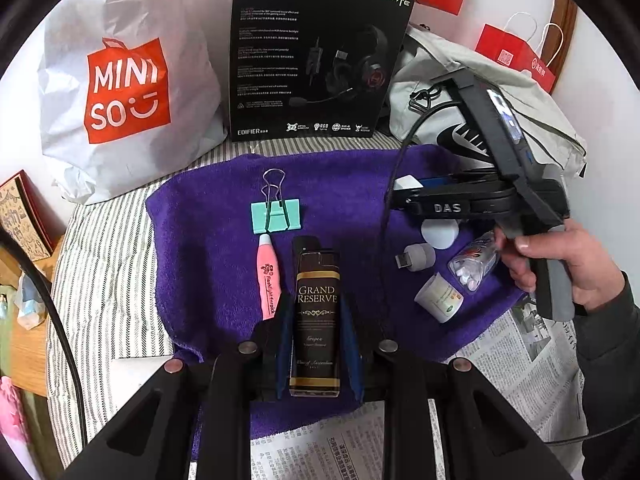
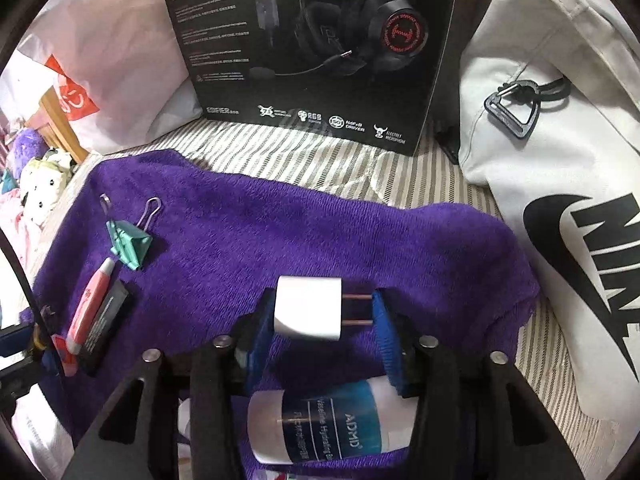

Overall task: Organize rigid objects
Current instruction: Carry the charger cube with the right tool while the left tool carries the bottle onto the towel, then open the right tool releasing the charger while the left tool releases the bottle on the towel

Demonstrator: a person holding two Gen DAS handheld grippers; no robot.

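Observation:
A purple towel (image 1: 208, 240) (image 2: 280, 232) carries the small items. My left gripper (image 1: 318, 316) is shut on a black "Grand Reserve" lighter (image 1: 318, 300), whose far end rests on the towel beside a pink ear pick (image 1: 269, 280) and a green binder clip (image 1: 276, 216). My right gripper (image 2: 320, 312), held by a hand (image 1: 572, 264), stands low over the towel. A white plug charger (image 2: 308, 308) lies between its blue pads, prongs toward the right pad, not clearly squeezed. Below it lies a Vaseline tube (image 2: 320, 424). A USB adapter (image 1: 416, 258), pill bottle (image 1: 474, 264) and small white jar (image 1: 440, 298) lie at the right.
A black headset box (image 1: 316, 52) stands behind the towel, with a white Miniso bag (image 1: 124, 88) to its left and a white Nike bag (image 2: 560, 200) to its right. Newspaper (image 1: 520, 356) covers the near right. A red paper bag (image 1: 516, 56) stands far right.

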